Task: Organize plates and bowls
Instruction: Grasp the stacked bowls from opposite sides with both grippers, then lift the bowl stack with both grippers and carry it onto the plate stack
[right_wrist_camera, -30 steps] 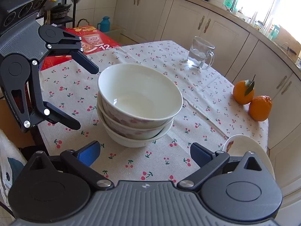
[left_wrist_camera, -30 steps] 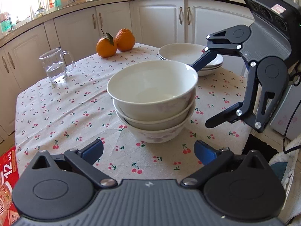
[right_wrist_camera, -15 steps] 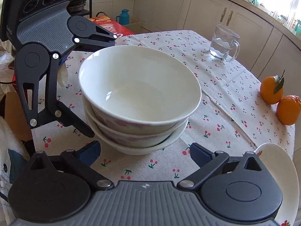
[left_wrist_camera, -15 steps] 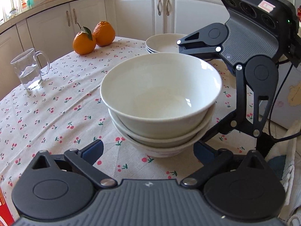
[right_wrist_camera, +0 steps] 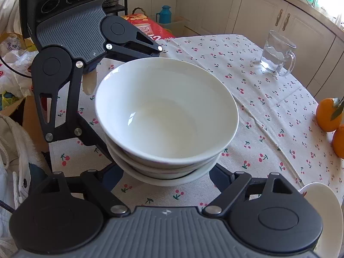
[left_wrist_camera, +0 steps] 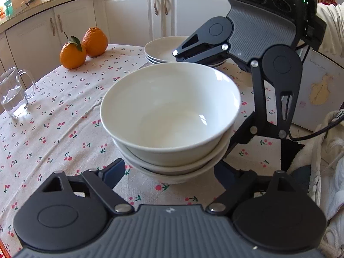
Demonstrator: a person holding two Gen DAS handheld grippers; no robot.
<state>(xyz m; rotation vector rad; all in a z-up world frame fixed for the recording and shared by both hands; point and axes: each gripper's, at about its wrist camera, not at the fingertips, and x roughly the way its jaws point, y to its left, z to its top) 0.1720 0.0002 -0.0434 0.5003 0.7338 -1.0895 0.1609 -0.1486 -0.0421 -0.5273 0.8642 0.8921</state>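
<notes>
Bowl stack (left_wrist_camera: pixel 172 118) between left tongs (left_wrist_camera: pixel 169 174) and right tongs (right_wrist_camera: pixel 167 175), both closing, contact unclear.

The bowls (left_wrist_camera: pixel 169 116) at centre frame are plain white, as are the plates (left_wrist_camera: pixel 161 50) behind them. The cloth (left_wrist_camera: pixel 53 129) on the counter is beige, dotted with red cherries on green stems. Two oranges (left_wrist_camera: pixel 83 47) at upper left are bright orange, one with a green leaf. The grippers (left_wrist_camera: pixel 169 176) are black and grey with blue pads. The cabinets (left_wrist_camera: pixel 129 15) are cream.

obstacles: bowl stack (left_wrist_camera: pixel 172 116), plates (left_wrist_camera: pixel 161 49) behind | free: tablecloth (left_wrist_camera: pixel 53 129) left
</notes>
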